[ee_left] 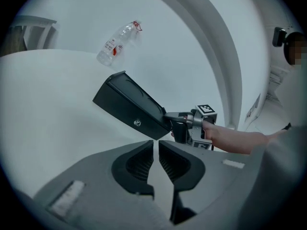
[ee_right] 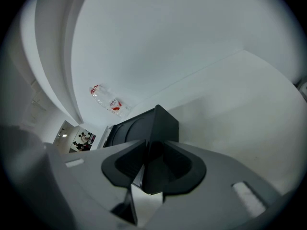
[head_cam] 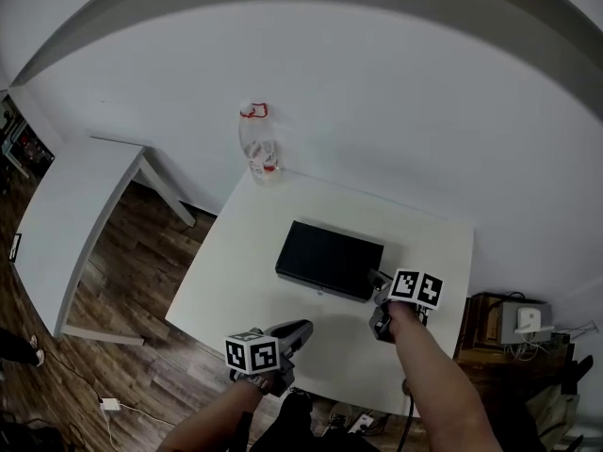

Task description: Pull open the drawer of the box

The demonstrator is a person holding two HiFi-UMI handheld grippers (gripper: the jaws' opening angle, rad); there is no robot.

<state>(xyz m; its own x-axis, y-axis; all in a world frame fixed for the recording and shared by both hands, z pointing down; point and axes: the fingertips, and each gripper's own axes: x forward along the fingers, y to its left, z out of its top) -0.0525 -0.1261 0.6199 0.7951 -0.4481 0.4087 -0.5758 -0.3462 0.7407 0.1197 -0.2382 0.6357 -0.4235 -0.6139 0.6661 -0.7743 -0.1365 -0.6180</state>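
Observation:
A flat black box (head_cam: 328,258) lies in the middle of the white table (head_cam: 236,281). Its long front face carries a small round knob (ee_left: 137,123). My right gripper (head_cam: 376,283) is at the box's front right corner, and its jaws are shut across that corner (ee_right: 152,157). From the left gripper view, one of its fingers (ee_left: 178,117) rests on the box's top edge. My left gripper (head_cam: 301,329) hovers near the table's front edge, short of the box. Its jaws (ee_left: 156,150) stand a narrow gap apart with nothing between them and point at the box (ee_left: 129,104).
A clear plastic bottle (head_cam: 259,144) with a red label stands at the table's back edge against the wall. A second white table (head_cam: 75,205) is off to the left over the wood floor. A low cabinet with devices and cables (head_cam: 513,323) sits right of the table.

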